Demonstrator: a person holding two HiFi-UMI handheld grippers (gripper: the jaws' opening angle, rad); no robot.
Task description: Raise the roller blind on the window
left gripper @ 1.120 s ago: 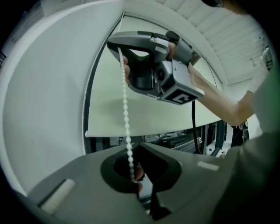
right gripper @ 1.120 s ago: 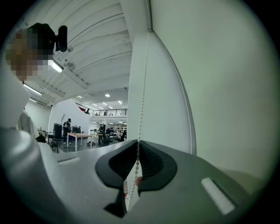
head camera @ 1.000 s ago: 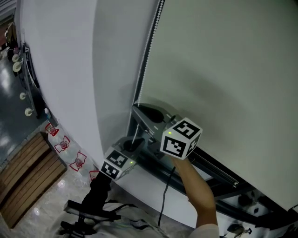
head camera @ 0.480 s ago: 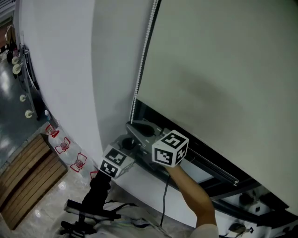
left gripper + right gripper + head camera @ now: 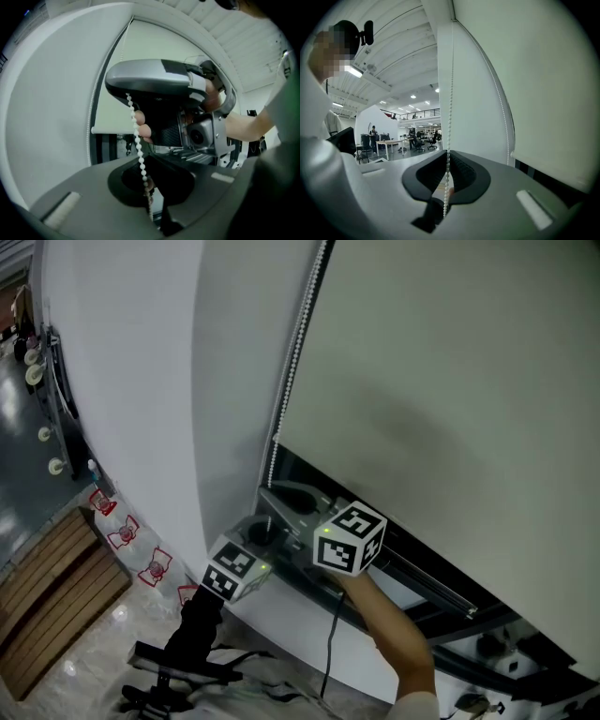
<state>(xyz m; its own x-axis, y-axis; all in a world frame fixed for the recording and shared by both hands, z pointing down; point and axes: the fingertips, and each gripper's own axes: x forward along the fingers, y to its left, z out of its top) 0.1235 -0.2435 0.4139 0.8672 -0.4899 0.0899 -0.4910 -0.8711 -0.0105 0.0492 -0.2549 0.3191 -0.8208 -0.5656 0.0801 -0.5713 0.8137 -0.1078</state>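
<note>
Task object: the roller blind (image 5: 450,381) hangs over most of the window. Its bottom edge is low, just above the two grippers, and only a dark strip of glass shows beneath it.
Drive element: the bead chain (image 5: 292,362) runs along the blind's left edge, close to the white wall.
Chain axis: vertical, top to bottom of the head view.
Right gripper (image 5: 274,491): the upper of the two on the chain. Its jaws are a narrow slit apart and have just been easing open. The chain passes between the pads, which do not appear to pinch it.
Left gripper (image 5: 262,526): directly below the right one, almost touching it. Its jaws are closed on the same strand, which disappears into the notch where they meet.
Key relation: free chain lies straight above both grippers, and the right one is nearer to it.
Judged next move: the right gripper travels up along the chain axis and re-grips higher, while the left holds the strand.
</note>
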